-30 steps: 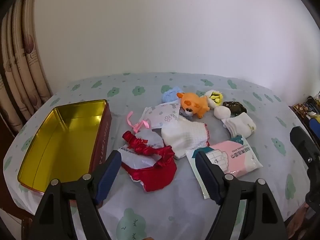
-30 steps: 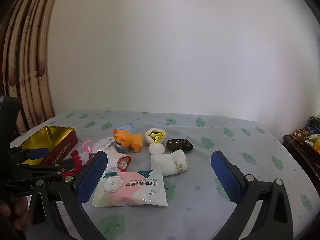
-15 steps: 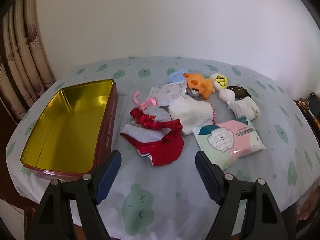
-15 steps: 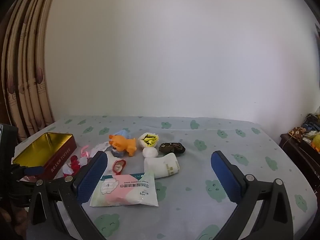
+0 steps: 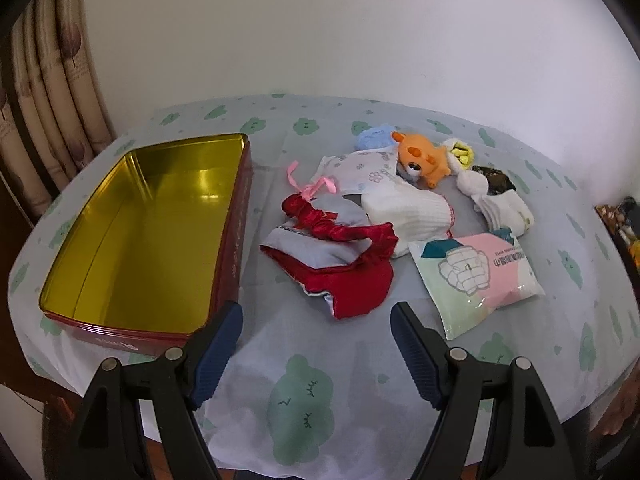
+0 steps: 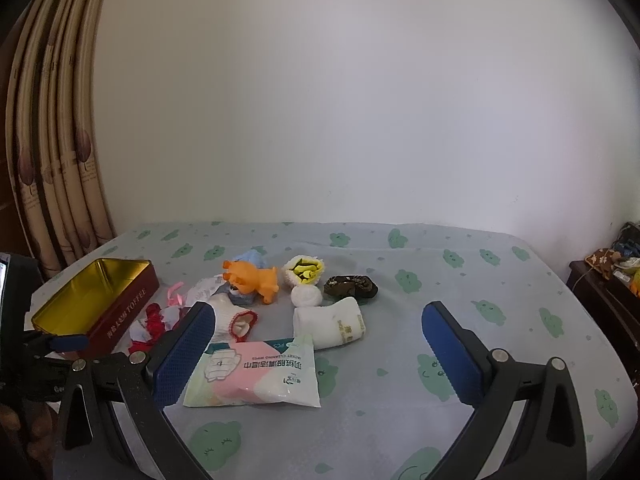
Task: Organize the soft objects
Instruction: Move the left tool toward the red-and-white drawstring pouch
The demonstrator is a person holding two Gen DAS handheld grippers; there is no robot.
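An open red tin (image 5: pixel 230 236) with a gold inside (image 5: pixel 140 220) sits at the left; it also shows in the right wrist view (image 6: pixel 120 312). Soft items lie in a cluster beside it: a red and grey cloth (image 5: pixel 340 256), a white knit sock (image 5: pixel 412 212), an orange plush toy (image 5: pixel 424 156) (image 6: pixel 252 280), a floral pouch (image 5: pixel 360 168), a rolled white sock (image 6: pixel 332 324) and a wipes pack (image 5: pixel 476 276) (image 6: pixel 256 372). My left gripper (image 5: pixel 316 344) is open and empty, just in front of the red cloth. My right gripper (image 6: pixel 316 348) is open and empty above the wipes pack.
A cloud-print sheet (image 6: pixel 460 280) covers the table. A white wall stands behind, and a curtain (image 6: pixel 52 160) hangs at the left. A dark side cabinet (image 6: pixel 600 292) with clutter is at the right. A yellow-filled cup (image 6: pixel 304 272) and a dark bundle (image 6: pixel 352 286) lie in the cluster.
Both grippers rose and pulled back a little, so the table looks farther and more from above. The objects have not moved. Both grippers stay open.
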